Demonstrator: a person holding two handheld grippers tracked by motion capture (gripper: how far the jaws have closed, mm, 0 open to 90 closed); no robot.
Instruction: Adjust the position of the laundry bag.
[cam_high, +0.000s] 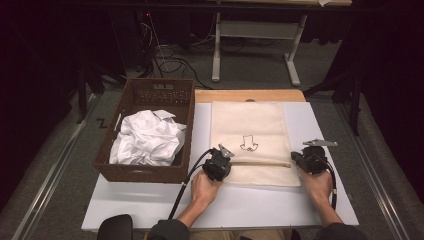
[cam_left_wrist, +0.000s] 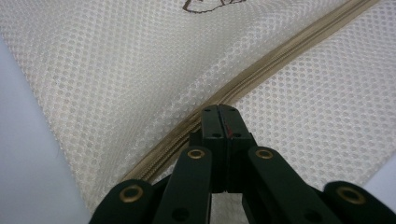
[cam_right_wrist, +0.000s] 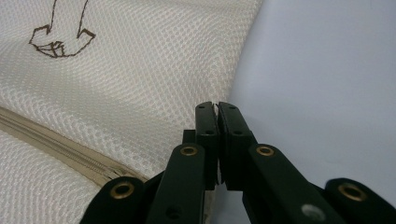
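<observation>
Cream mesh laundry bag (cam_high: 248, 140) is laid flat on the white table top (cam_high: 150, 205), just right of the basket. Fine honeycomb mesh weave is seen up close in both gripper views; a tan zipper (cam_high: 260, 163) is run across the bag near its front edge, and a small brown outline print (cam_high: 248, 144) is stitched or printed mid-panel.

Brown woven basket (cam_high: 145, 172), rectangular, is set on the left part of the table; crumpled white cloth (cam_high: 147, 139) is piled inside, filling most of it.

Left gripper (cam_left_wrist: 219, 114) is clenched at the zipper's left end; its jaws are pressed together on the mesh right at the zipper line. Right gripper (cam_right_wrist: 217, 112) is clenched at the bag's right edge, beside the zipper's other end; jaws are nearly touching, with the bag's edge fabric at their tips; whether it is actually pinched cannot be told.

Both hands are held low over the table's front, forearms entering from the bottom, grippers angled inward toward each other across the bag. Cables are trailed back along the forearms.
</observation>
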